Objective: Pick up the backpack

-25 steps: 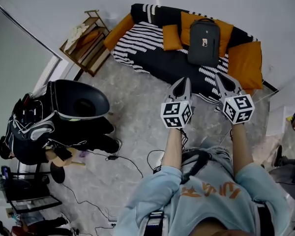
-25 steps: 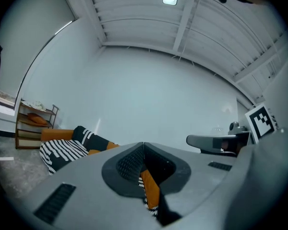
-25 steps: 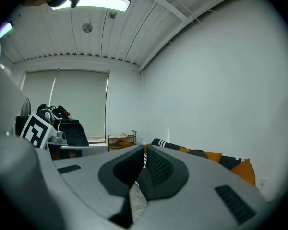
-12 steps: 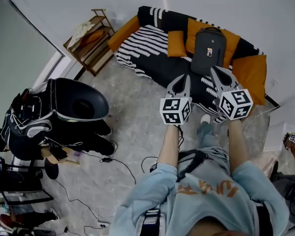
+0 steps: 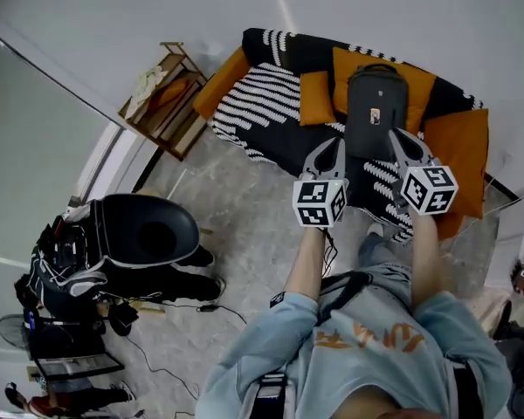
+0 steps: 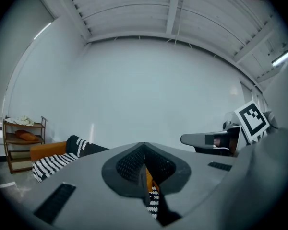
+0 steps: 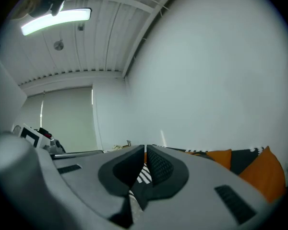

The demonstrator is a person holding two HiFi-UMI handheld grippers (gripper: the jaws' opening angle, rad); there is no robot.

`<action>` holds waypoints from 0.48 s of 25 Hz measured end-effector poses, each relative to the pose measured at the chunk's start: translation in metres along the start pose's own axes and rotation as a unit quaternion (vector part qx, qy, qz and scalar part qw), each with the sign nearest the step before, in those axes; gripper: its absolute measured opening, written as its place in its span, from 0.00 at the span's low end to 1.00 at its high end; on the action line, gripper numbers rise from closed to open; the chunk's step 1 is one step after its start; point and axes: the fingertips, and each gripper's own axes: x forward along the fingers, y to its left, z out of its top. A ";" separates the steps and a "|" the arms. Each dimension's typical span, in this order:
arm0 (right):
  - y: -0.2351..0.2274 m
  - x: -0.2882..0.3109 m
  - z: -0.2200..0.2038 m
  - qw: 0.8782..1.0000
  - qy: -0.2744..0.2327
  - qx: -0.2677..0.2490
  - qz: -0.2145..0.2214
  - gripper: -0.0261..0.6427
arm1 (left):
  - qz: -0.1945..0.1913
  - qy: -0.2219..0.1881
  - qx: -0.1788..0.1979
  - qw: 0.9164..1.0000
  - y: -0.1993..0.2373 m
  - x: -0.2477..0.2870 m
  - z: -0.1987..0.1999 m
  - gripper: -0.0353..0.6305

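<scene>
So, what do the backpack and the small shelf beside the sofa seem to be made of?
The backpack: likely synthetic fabric, matte dark grey, with soft rounded edges. The shelf: apparently wood, light brown, plain finish, thin straight bars.

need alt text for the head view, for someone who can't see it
Seen from above, a person holds the left gripper and right gripper, both shut and empty, out toward a dark backpack standing on a striped sofa with orange cushions. A wooden shelf stands left of the sofa, a black chair at lower left.
</scene>
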 end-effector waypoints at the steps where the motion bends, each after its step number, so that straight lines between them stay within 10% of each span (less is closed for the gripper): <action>1: -0.020 0.009 0.001 1.000 0.004 0.009 -0.005 0.09 | -0.006 0.004 -0.005 1.000 -0.003 0.020 0.000 0.09; 5: -0.091 0.045 0.004 0.998 0.022 0.051 -0.018 0.09 | -0.030 0.010 -0.047 0.998 -0.009 0.093 0.007 0.09; 12: -0.191 0.095 -0.006 0.993 0.015 0.111 -0.021 0.09 | -0.037 0.048 -0.007 0.998 -0.018 0.204 -0.016 0.09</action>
